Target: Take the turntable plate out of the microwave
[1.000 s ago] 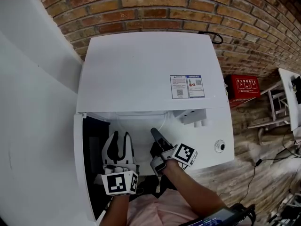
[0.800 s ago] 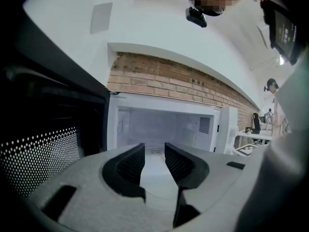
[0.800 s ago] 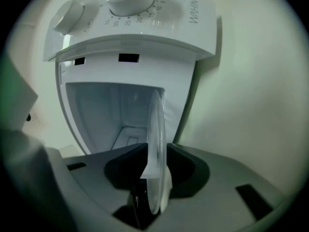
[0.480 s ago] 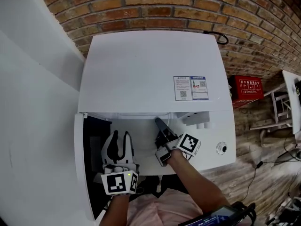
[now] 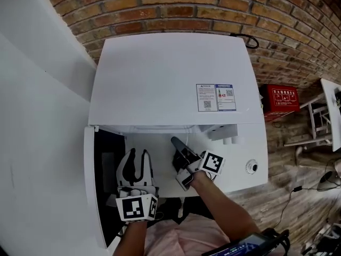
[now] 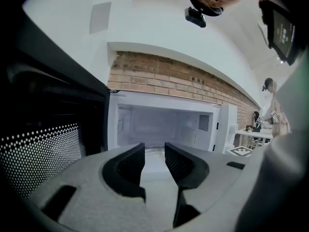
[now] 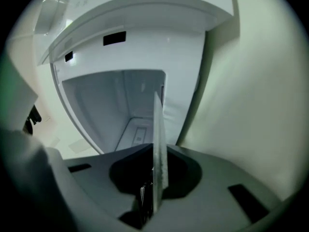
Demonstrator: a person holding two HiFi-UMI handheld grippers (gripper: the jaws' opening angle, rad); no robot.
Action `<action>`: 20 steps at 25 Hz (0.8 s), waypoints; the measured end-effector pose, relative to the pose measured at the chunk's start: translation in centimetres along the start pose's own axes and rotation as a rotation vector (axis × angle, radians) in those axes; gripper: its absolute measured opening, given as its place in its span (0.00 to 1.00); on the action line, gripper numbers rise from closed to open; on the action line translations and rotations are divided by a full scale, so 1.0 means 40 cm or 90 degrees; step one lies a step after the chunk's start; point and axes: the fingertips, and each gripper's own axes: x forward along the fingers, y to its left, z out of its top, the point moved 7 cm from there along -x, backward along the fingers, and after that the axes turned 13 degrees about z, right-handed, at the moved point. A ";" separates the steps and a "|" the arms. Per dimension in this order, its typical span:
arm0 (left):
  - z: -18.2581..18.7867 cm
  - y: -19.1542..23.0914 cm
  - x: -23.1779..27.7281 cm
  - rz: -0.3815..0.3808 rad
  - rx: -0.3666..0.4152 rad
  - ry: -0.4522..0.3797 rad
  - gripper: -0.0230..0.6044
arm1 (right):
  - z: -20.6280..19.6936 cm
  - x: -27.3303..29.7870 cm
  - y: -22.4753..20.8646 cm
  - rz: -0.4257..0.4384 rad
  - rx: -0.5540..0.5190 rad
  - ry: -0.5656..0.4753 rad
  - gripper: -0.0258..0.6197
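Centre frame: boxy white metal microwave (image 5: 170, 79) against red brick wall (image 5: 160, 9), with dark mesh-windowed door (image 6: 43, 149) swung open at left. Low centre, at the cavity mouth: right claw (image 5: 175, 142), jaws just closed, clamped on rim of clear round glass turntable plate (image 7: 158, 120), seen edge-on between the pads, far side reaching into the cavity. Lower left: left claw (image 5: 137, 154), partly open, empty, just outside the opening.

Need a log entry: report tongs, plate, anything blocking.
Right tongs just closed on turntable plate rim, plate inside microwave. Left tongs open, empty, outside. Door open, nothing blocking.
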 end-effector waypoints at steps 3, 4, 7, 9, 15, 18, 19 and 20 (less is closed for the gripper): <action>-0.005 0.016 -0.019 0.006 0.001 0.002 0.25 | -0.021 -0.021 0.000 0.021 0.031 -0.004 0.09; -0.007 0.022 -0.027 0.008 0.002 0.004 0.25 | -0.029 -0.031 0.003 0.026 0.038 -0.006 0.09; -0.015 0.031 -0.058 0.005 -0.004 0.008 0.25 | -0.051 -0.073 0.017 0.032 0.032 -0.011 0.09; -0.021 0.030 -0.080 -0.005 -0.010 0.008 0.25 | -0.062 -0.105 0.028 0.033 0.016 -0.010 0.09; -0.047 0.014 -0.167 -0.040 -0.015 0.012 0.26 | -0.096 -0.201 0.077 0.061 0.024 -0.055 0.09; -0.066 -0.007 -0.218 -0.048 -0.027 0.019 0.29 | -0.096 -0.251 0.123 0.090 0.021 -0.077 0.09; -0.073 -0.013 -0.234 -0.049 -0.031 0.021 0.31 | -0.094 -0.265 0.139 0.099 0.017 -0.080 0.09; -0.081 -0.019 -0.250 -0.048 -0.037 0.023 0.32 | -0.093 -0.278 0.155 0.109 0.013 -0.082 0.09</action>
